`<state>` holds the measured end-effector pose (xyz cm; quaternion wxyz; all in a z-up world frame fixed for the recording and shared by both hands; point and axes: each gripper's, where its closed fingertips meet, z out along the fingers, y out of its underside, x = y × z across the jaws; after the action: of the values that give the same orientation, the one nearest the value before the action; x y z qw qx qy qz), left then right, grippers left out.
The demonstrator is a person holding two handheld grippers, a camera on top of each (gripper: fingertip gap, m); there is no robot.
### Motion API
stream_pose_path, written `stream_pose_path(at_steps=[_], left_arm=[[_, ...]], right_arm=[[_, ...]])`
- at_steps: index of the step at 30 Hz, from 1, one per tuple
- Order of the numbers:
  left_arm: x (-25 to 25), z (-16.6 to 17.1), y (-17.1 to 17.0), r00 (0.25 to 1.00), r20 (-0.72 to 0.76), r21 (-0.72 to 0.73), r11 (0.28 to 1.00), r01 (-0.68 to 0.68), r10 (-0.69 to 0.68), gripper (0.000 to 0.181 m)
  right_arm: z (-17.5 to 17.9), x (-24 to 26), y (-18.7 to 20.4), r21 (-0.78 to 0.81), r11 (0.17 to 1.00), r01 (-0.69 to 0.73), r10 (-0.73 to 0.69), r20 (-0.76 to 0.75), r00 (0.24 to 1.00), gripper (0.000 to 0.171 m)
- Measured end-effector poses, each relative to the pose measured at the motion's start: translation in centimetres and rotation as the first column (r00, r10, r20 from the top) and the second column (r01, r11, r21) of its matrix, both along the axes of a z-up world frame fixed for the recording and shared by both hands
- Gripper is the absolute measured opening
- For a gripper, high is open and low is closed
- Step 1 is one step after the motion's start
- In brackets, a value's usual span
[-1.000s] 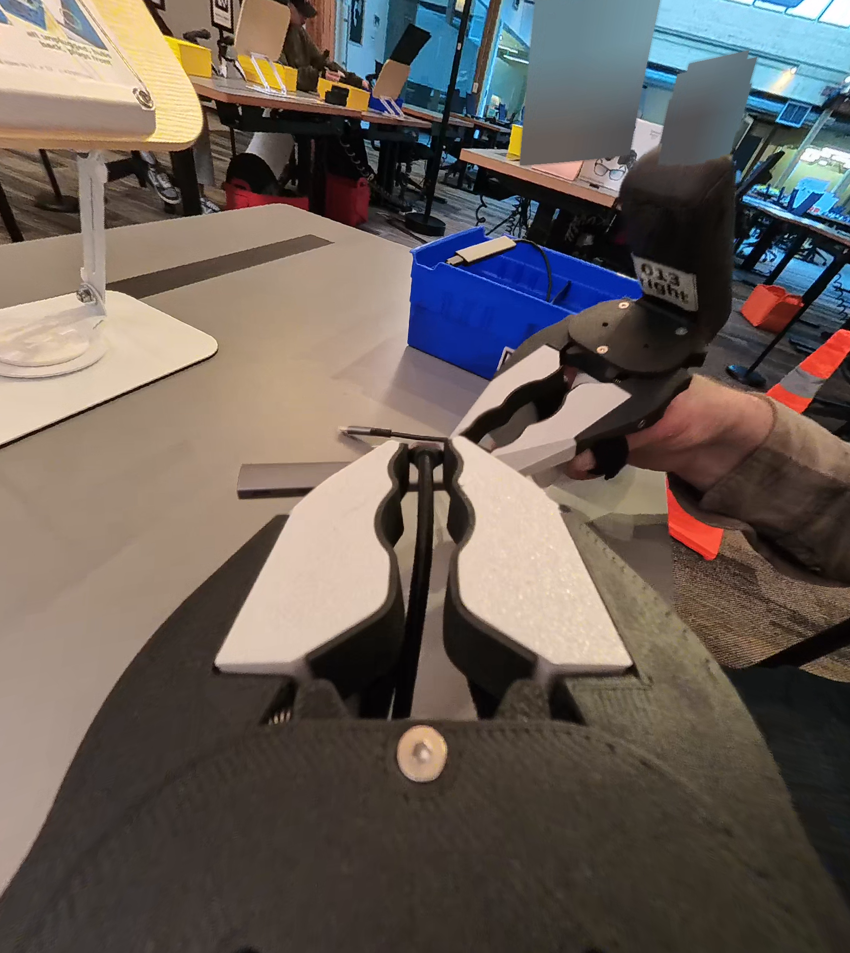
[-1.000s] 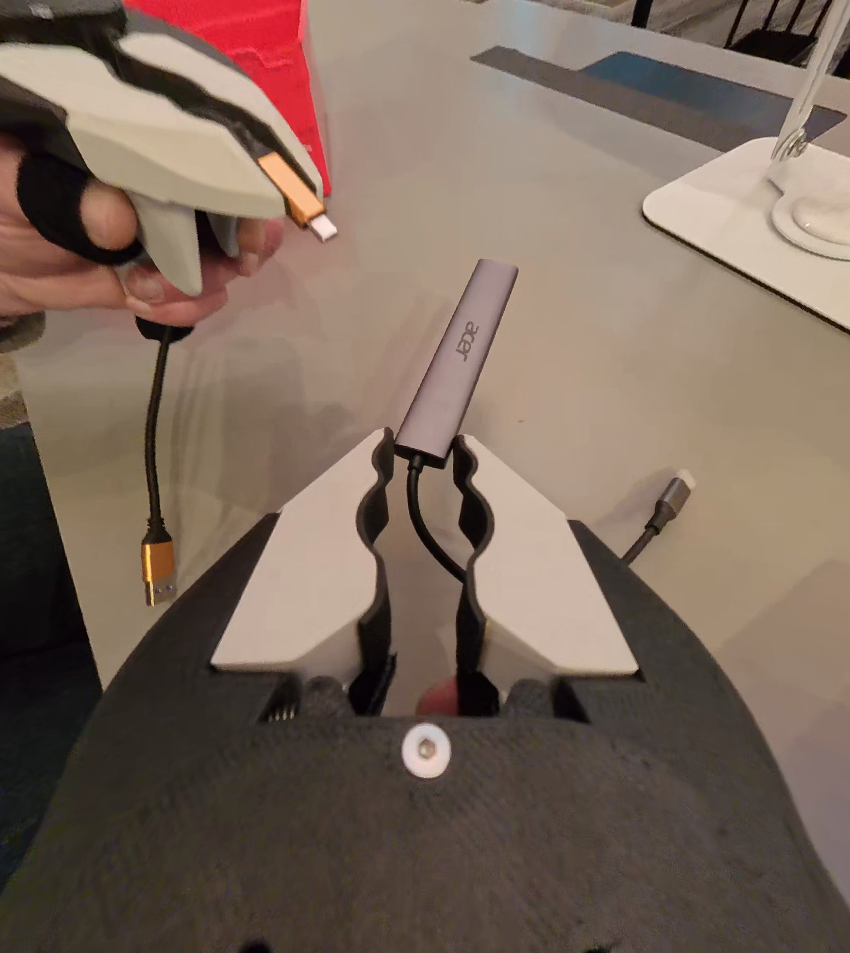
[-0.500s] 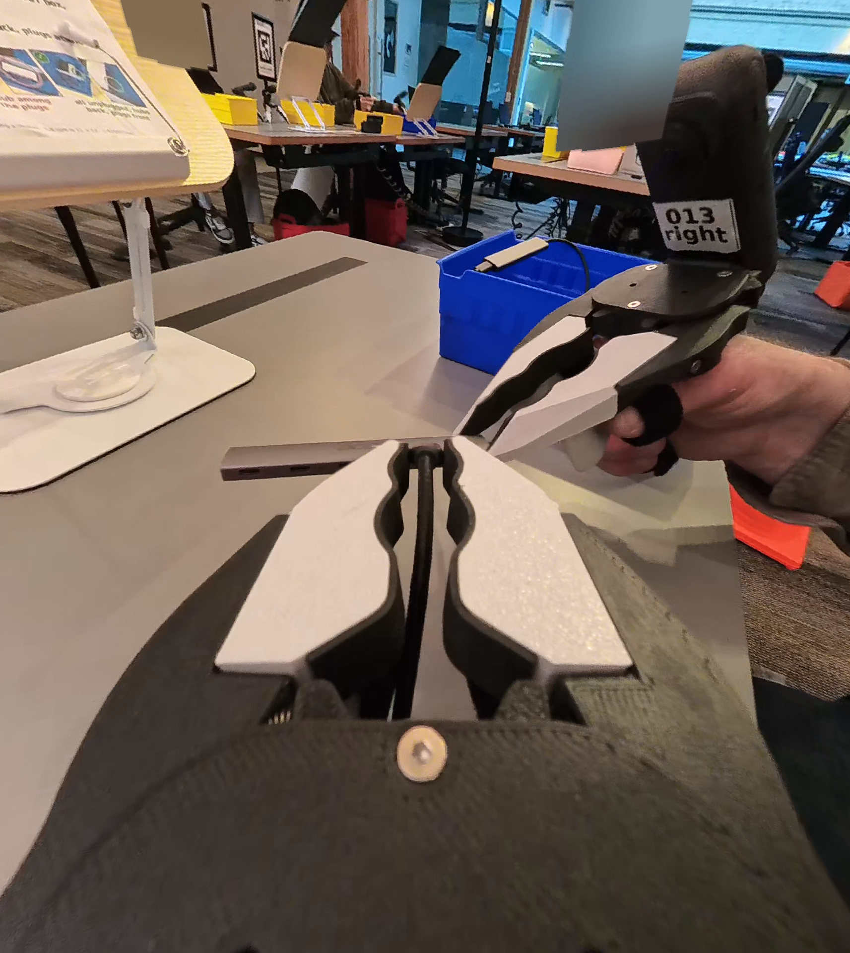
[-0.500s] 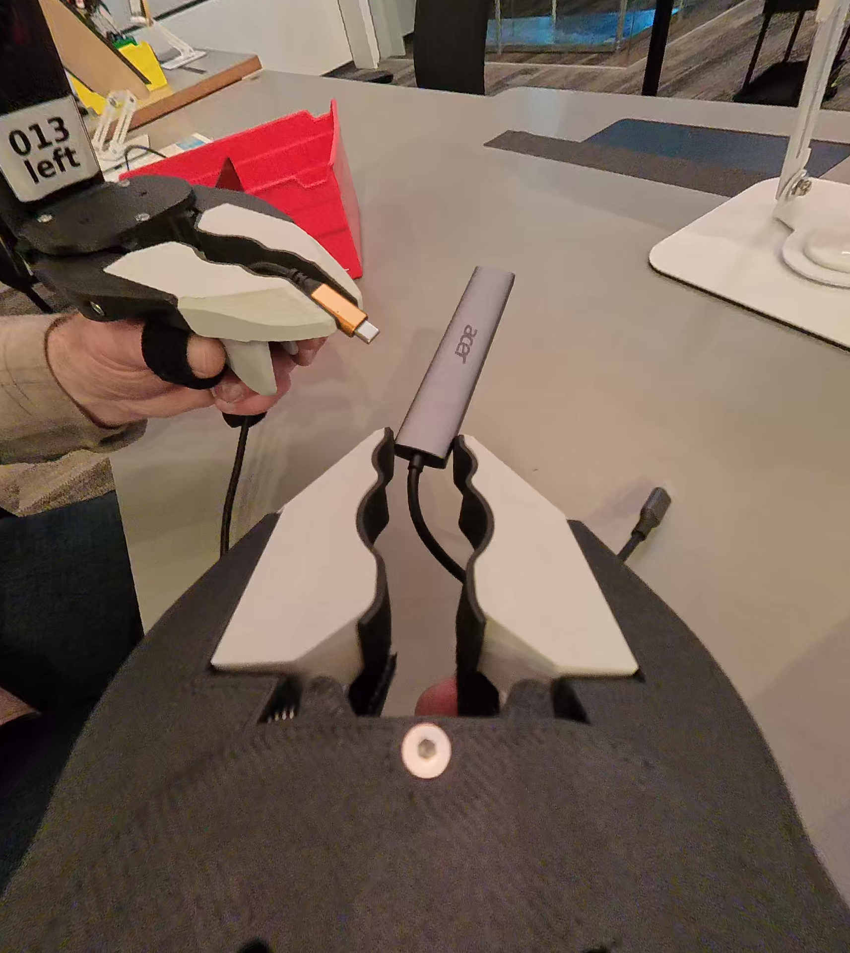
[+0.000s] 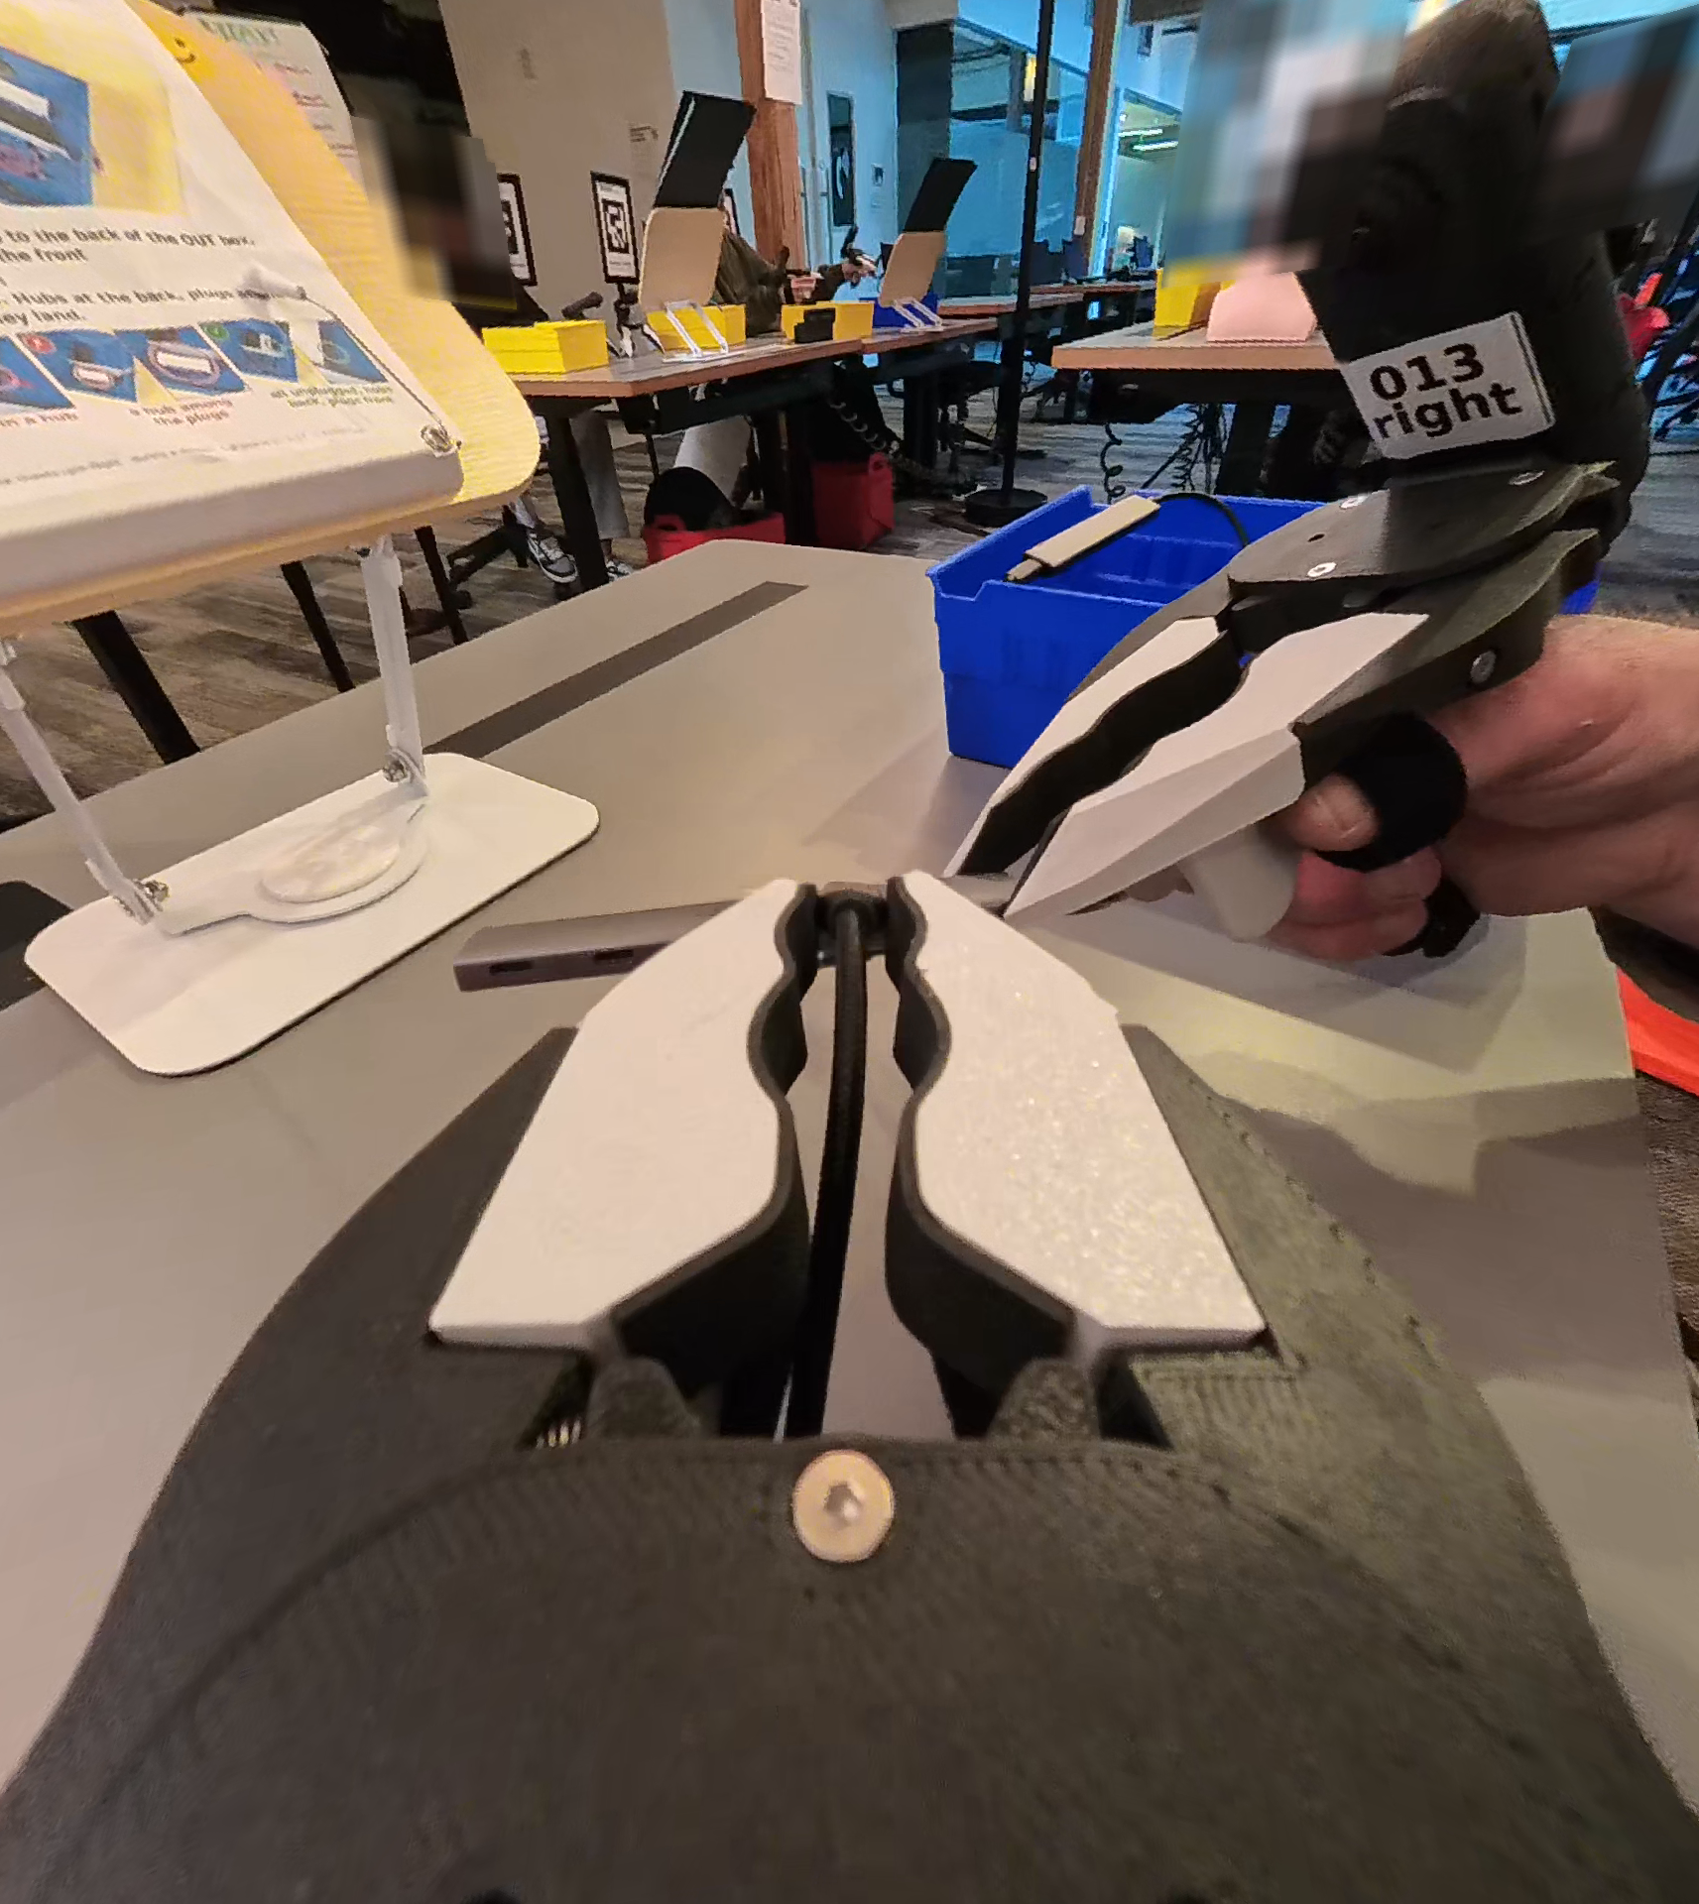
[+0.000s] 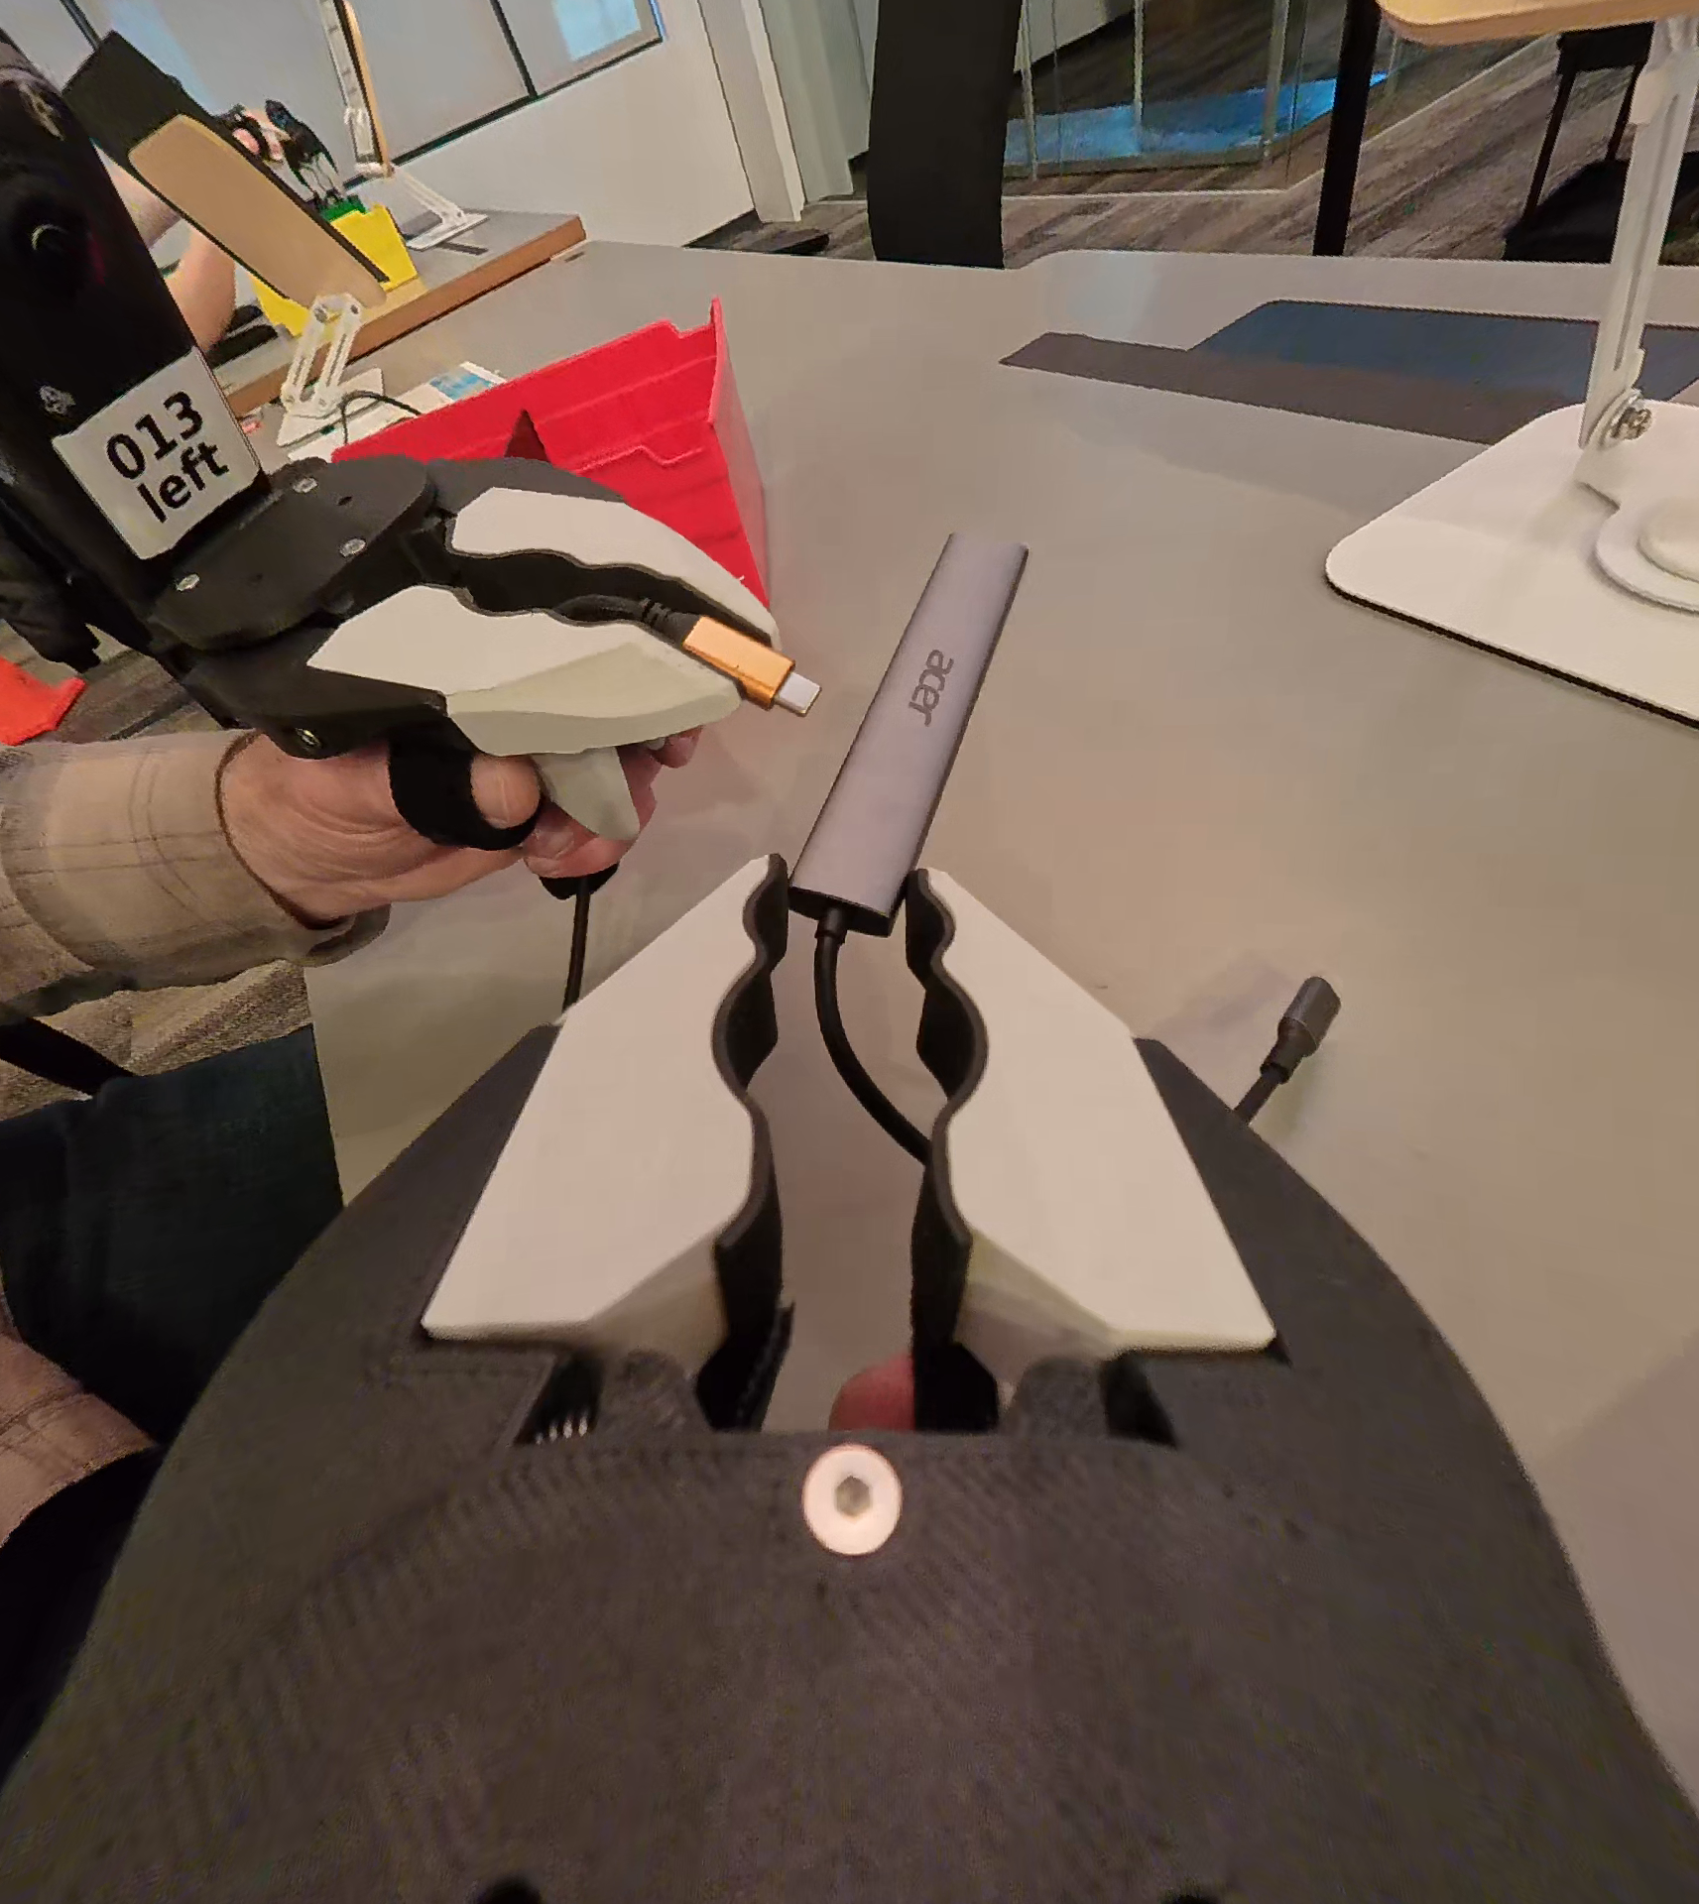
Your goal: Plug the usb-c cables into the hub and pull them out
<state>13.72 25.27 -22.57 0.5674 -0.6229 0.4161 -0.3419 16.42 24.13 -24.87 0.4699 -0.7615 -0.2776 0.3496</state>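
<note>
My right gripper (image 6: pixel 840 891) is shut on the near end of a slim grey hub (image 6: pixel 922 711) and holds it above the table, pointing away. The hub's own black cable (image 6: pixel 860 1061) runs back between the fingers, and its plug (image 6: pixel 1303 1015) lies on the table to the right. My left gripper (image 5: pixel 850 896) is shut on a black cable (image 5: pixel 840 1133) with an orange usb-c plug (image 6: pixel 747 665). The plug's tip sits a short way left of the hub's side. In the left wrist view the hub (image 5: pixel 577 943) lies crosswise just beyond my fingertips, with the right gripper (image 5: pixel 989 876) at its right end.
A red bin (image 6: pixel 639 433) stands behind the left gripper. A blue bin (image 5: pixel 1041 629) holding another hub stands at the table's far right. A white stand base (image 5: pixel 309 907) carries an instruction board at the left. The table edge (image 5: pixel 1607 1030) lies close to the right hand. My right fingertips sit around 5 cm from my left ones.
The left gripper has swung round with the orange plug and brought its tip closer to the hub's side. The right gripper has kept the hub still in its grip.
</note>
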Motion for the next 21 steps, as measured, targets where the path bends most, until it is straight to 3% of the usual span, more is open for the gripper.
stream_pose_path(at_steps=[21], left_arm=[[0.0, 0.3, 0.3, 0.998, -0.045, 0.105, 0.994, -0.042, 0.047, 0.012]], right_arm=[[1.4, -0.2, -0.3, 0.001, 1.0, -0.011, 0.012, -0.082, 0.997, 0.02]])
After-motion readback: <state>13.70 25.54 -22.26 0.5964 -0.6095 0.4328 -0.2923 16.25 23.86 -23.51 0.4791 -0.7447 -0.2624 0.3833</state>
